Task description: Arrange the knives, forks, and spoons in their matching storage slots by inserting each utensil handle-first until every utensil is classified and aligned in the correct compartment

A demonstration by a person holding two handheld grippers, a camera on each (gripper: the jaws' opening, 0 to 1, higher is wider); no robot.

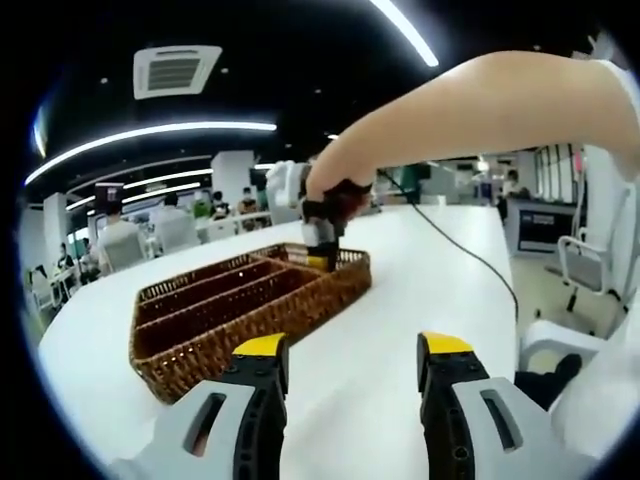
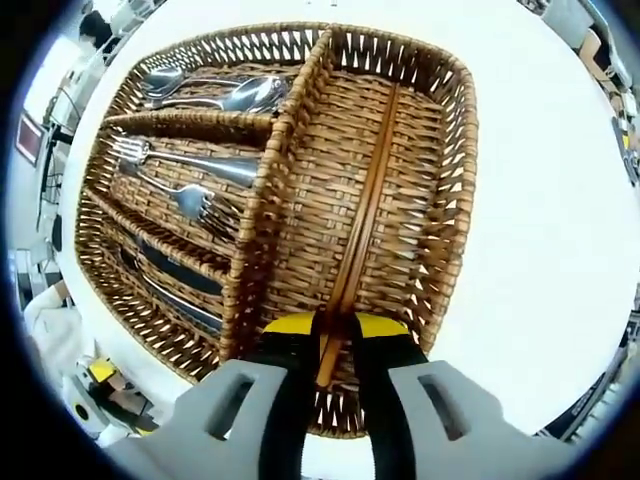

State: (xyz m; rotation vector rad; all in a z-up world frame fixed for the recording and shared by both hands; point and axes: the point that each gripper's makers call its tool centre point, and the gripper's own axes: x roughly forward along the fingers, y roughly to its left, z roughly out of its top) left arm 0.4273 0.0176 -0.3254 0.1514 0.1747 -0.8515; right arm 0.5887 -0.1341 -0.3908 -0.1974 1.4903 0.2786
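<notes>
A brown wicker cutlery basket lies on the white table. Spoons fill its top-left slot, forks the one below, and dark-handled knives the lowest. A thin wooden stick lies lengthwise in the wide compartment. My right gripper is shut on the stick's near end, just inside the basket's rim. In the left gripper view the basket sits ahead and to the left. My left gripper hovers open over the bare table beside it, with the right gripper at the basket's far end.
A person's bare arm reaches in from the right, holding the right gripper, and a black cable trails across the table behind it. White chairs stand past the table's right edge. People sit at desks far behind.
</notes>
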